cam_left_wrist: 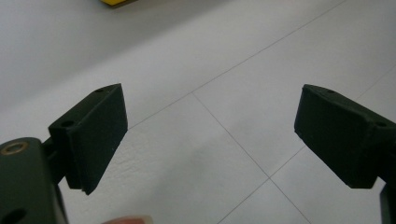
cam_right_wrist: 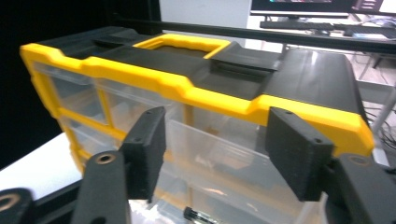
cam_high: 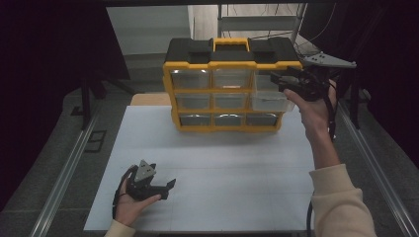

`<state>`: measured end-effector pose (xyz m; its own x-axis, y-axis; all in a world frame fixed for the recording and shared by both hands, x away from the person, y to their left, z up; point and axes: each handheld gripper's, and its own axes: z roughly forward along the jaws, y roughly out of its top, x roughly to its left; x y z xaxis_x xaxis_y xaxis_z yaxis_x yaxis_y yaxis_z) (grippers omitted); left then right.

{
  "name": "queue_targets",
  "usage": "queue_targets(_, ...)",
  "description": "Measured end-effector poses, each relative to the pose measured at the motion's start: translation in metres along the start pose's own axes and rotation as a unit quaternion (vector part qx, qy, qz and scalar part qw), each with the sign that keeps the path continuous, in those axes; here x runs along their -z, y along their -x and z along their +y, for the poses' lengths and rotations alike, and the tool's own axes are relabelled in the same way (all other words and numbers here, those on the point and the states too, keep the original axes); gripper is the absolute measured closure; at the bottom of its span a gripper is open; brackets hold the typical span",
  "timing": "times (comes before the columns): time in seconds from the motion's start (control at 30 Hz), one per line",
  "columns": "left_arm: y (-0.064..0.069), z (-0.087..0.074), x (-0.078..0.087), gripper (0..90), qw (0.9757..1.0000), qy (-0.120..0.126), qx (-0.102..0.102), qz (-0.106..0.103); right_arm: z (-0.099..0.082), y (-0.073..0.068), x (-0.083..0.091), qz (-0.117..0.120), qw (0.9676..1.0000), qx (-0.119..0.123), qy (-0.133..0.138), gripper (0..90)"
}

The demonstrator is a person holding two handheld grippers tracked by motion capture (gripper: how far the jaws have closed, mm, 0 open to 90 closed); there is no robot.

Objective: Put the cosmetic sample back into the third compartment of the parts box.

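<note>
Right tongs (cam_right_wrist: 215, 154) apart before pulled-out drawer (cam_right_wrist: 224, 154) of organizer (cam_high: 230, 84); left tongs (cam_left_wrist: 210, 140) apart above table (cam_high: 222, 158).

The person's left hand (cam_high: 129, 205) lies low near the front edge of the white desk (cam_high: 222, 197), palm up, cradling the black left hand-held gripper (cam_high: 168, 186) with its grey three-cornered plate on top. Its jaws point toward the right and stand wide apart with nothing between them, hovering just above the desk surface in the left gripper view. The right forearm, in a cream sleeve (cam_high: 341, 202), rises steeply from the bottom right, wrist straight, hand raised well above the desk. It grips the black right hand-held gripper (cam_high: 274, 78), which points level toward the left. Its jaws are parted, the pads pressing on nothing.
</note>
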<state>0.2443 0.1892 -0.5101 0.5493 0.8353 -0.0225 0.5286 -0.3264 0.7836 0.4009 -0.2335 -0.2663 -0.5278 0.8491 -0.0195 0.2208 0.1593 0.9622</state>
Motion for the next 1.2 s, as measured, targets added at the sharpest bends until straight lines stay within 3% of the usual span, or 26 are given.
queue_targets(0.4,0.000,-0.001,0.001,10.2,1.0000,0.000,0.001,0.002,-0.010,-0.009,0.019,0.049,0.9987,0.008,0.012,30.8)
queue_targets(0.53,-0.001,-0.002,0.003,10.2,1.0000,0.001,0.002,0.003,-0.013,-0.014,0.028,0.078,0.9967,0.009,0.023,29.4)
queue_targets(0.73,0.000,-0.002,0.003,10.2,1.0000,0.001,0.001,0.003,-0.020,-0.023,0.036,0.077,0.9963,0.025,0.028,29.2)
queue_targets(0.9,-0.001,-0.001,0.001,10.1,1.0000,-0.003,-0.002,0.005,-0.028,-0.024,0.045,0.094,0.9947,0.027,0.034,29.0)
queue_targets(1.2,-0.002,-0.001,0.002,10.1,1.0000,0.003,0.000,0.003,-0.042,-0.034,0.058,0.102,0.9932,0.042,0.035,28.8)
